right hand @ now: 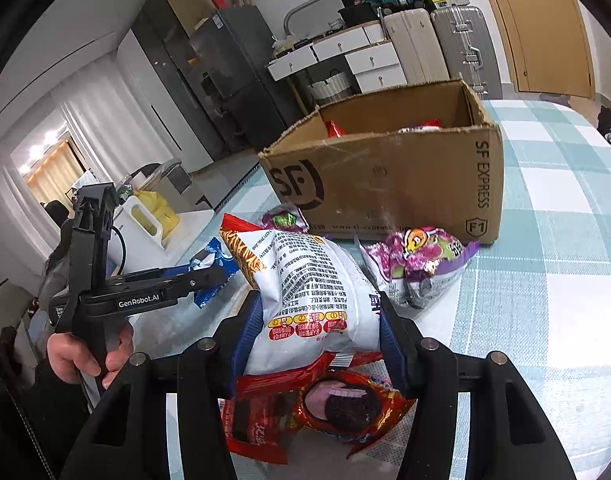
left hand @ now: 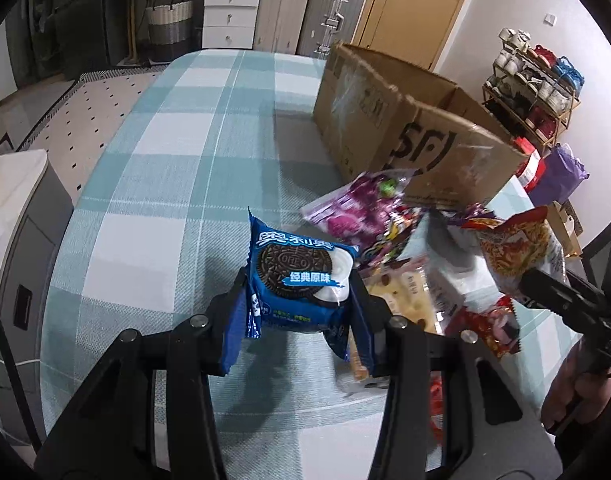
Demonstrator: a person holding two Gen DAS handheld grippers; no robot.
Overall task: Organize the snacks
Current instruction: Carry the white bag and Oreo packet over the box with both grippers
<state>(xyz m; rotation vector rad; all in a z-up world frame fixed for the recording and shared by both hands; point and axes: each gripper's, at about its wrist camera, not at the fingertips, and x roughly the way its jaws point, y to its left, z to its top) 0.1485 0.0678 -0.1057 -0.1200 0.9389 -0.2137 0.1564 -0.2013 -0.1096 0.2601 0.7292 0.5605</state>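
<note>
A blue Oreo packet was clamped between the fingers of the left hand-held gripper, raised above the checked counter. A white-and-red noodle snack bag was gripped by the right hand-held gripper, above a red biscuit packet lying on the counter. An open cardboard box marked SF Express stood just behind the loose snacks; red and orange packets were seen inside it. Purple candy bags lay just before its front wall.
</note>
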